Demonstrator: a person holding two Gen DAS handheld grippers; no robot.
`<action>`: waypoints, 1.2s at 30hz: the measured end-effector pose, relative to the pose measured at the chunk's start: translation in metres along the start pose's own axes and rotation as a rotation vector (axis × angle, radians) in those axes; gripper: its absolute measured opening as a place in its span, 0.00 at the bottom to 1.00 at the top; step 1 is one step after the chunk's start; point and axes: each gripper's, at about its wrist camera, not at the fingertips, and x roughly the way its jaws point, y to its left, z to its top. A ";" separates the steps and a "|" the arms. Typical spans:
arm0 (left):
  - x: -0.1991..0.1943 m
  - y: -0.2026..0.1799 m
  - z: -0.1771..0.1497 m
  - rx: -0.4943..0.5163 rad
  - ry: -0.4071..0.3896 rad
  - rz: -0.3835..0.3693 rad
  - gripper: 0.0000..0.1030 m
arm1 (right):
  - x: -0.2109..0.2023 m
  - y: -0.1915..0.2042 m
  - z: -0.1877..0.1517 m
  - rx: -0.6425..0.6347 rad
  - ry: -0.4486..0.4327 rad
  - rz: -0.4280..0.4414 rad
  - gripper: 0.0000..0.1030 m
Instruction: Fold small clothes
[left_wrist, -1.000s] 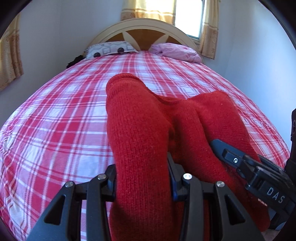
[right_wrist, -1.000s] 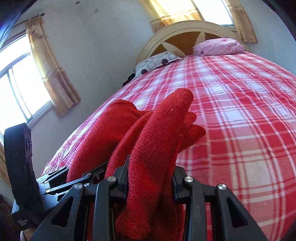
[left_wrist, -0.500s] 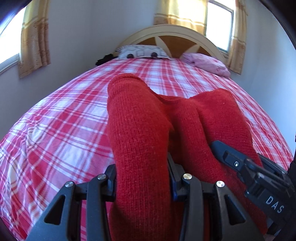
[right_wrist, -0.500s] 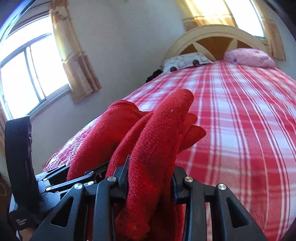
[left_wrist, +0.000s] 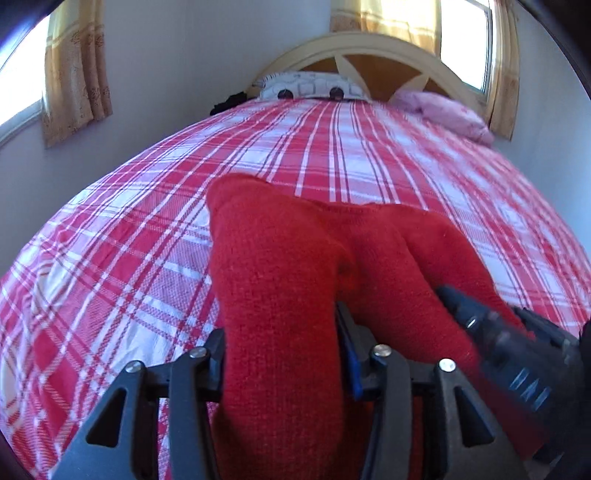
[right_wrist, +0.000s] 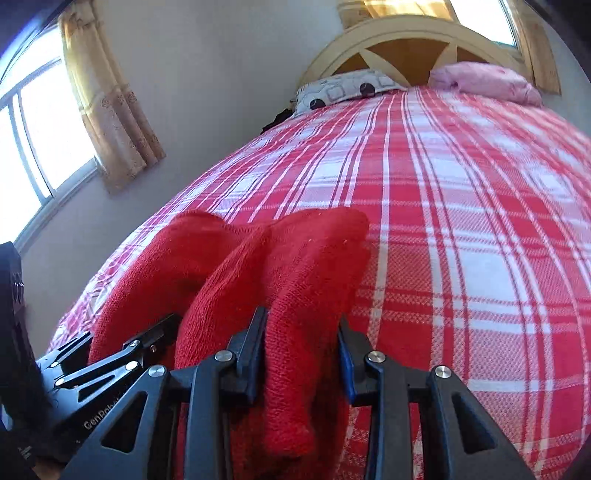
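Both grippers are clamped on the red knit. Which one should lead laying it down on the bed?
Probably right. The right gripper sits low over the plaid bedspread, its fold of the red knit garment nearly flat. The left gripper holds a taller bunch.

"GenRob…" partly readable, on left gripper (right_wrist: 122, 354)

red knit garment (right_wrist: 295, 266) | upright peak now slumped flatter, lower toward plaid bedspread (right_wrist: 461, 221) | both views swung left
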 end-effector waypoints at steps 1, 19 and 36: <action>0.000 0.001 0.000 -0.005 -0.001 -0.001 0.50 | 0.000 0.000 0.000 -0.002 -0.001 -0.003 0.34; -0.045 0.020 -0.015 -0.051 0.046 0.067 0.83 | -0.070 -0.004 -0.018 0.023 -0.114 -0.030 0.55; -0.058 0.040 -0.054 -0.118 0.061 0.099 0.93 | -0.060 0.041 -0.064 -0.177 0.099 -0.001 0.45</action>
